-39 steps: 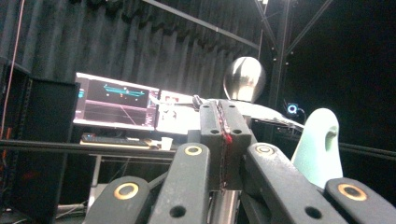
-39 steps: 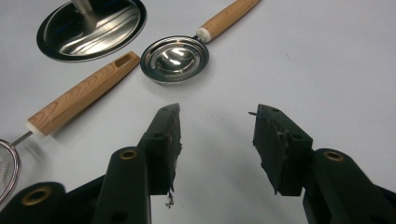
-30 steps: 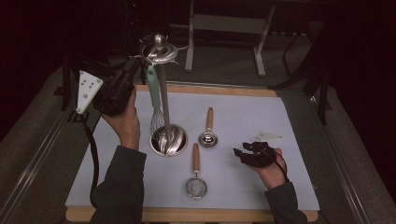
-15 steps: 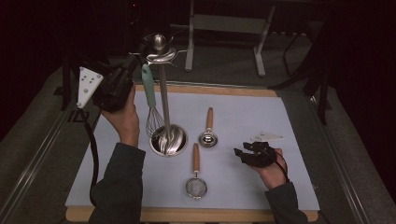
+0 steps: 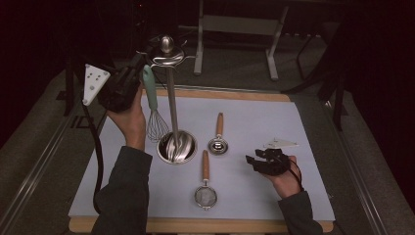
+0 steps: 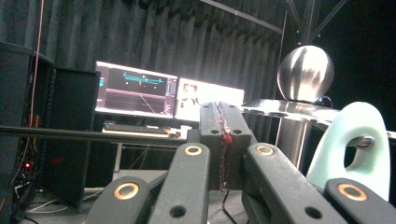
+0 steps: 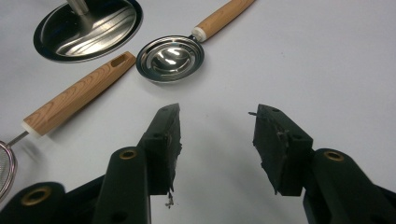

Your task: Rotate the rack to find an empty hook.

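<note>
A steel utensil stand (image 5: 172, 105) rises from a round base on the pale mat (image 5: 303, 196), topped by a ball (image 6: 306, 72) and a ring of hooks. A whisk with a mint handle (image 5: 149, 90) hangs beside the pole; its handle loop (image 6: 364, 116) sits over a hook. My left gripper (image 5: 138, 73) is raised next to that handle. Its jaws (image 6: 223, 121) are shut, with the whisk outside them. My right gripper (image 5: 255, 157) rests low over the mat at the right, open (image 7: 215, 126) and empty.
A wooden-handled measuring spoon (image 5: 218, 144) lies right of the stand's base (image 7: 86, 28). A small wooden-handled strainer (image 5: 204, 195) lies nearer the front edge. Beyond the table stand a metal frame (image 5: 235, 29) and lit monitors (image 6: 140, 91).
The whisk and my left gripper have shifted slightly left along the rack. The right gripper has not moved.
</note>
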A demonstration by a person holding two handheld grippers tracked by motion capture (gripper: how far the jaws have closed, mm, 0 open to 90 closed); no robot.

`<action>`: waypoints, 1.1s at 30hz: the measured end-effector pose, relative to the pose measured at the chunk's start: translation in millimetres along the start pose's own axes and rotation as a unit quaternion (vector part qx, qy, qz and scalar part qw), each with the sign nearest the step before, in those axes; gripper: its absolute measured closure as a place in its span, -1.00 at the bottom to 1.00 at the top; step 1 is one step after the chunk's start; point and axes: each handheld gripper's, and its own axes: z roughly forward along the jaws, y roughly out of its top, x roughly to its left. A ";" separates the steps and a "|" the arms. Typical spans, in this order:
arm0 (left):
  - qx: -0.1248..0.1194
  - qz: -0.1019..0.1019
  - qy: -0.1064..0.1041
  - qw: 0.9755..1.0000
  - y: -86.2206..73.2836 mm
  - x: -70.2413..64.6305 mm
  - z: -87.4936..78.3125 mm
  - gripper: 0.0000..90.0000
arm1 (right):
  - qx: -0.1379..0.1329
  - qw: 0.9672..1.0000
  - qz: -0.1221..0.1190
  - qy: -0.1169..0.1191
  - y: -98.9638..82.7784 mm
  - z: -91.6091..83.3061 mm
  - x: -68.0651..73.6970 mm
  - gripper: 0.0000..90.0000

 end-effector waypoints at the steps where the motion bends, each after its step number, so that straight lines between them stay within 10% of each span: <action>1: 0.000 0.000 -0.001 1.000 0.1 0.4 0.1 1.00 | 0.000 1.000 0.000 0.000 0.0 0.0 0.0 0.13; 33: 0.081 0.049 -0.003 0.996 -24.9 30.0 -47.3 0.99 | 0.006 1.000 -0.006 0.000 -1.0 -0.2 1.3 0.14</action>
